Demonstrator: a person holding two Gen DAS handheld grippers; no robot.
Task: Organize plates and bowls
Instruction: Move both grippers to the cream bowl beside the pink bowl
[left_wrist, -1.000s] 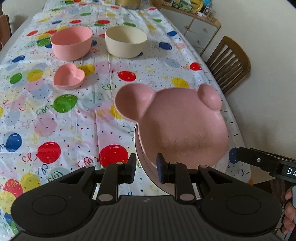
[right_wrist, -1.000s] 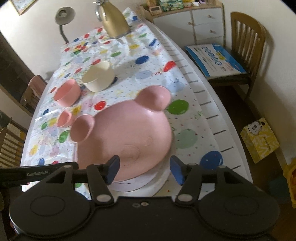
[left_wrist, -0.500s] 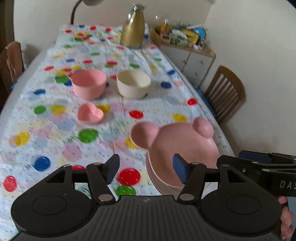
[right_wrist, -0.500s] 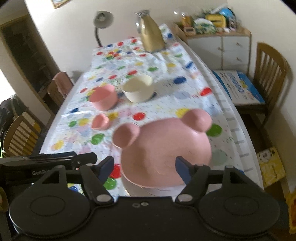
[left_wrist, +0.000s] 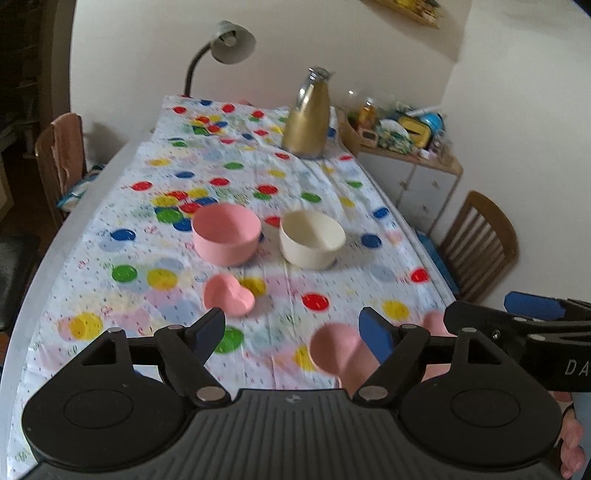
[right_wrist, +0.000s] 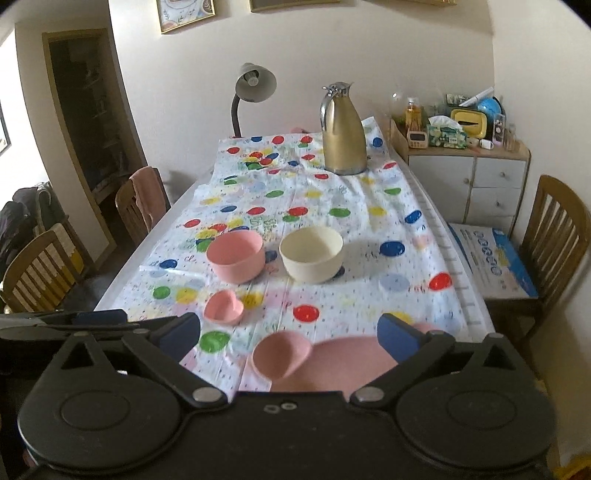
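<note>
A pink bear-shaped plate (right_wrist: 343, 363) lies at the near right of the table, mostly hidden behind both grippers; its ear (left_wrist: 332, 350) shows in the left wrist view. A pink bowl (left_wrist: 226, 233) and a cream bowl (left_wrist: 312, 238) stand side by side mid-table, also in the right wrist view as pink bowl (right_wrist: 236, 254) and cream bowl (right_wrist: 311, 253). A small pink heart dish (left_wrist: 228, 295) sits in front of them, heart dish (right_wrist: 223, 306). My left gripper (left_wrist: 291, 334) is open and empty above the near edge. My right gripper (right_wrist: 290, 338) is open and empty above the plate.
A gold thermos jug (right_wrist: 344, 146) and a grey desk lamp (right_wrist: 255, 83) stand at the table's far end. Wooden chairs (right_wrist: 554, 236) flank the table. A cluttered white cabinet (right_wrist: 469, 181) stands at the far right. The right gripper's arm (left_wrist: 524, 325) crosses the left view.
Both grippers have lifted and drawn back from the bear plate, which stays on the table. The left gripper's jaws, nearly closed a second ago, have opened wide.
</note>
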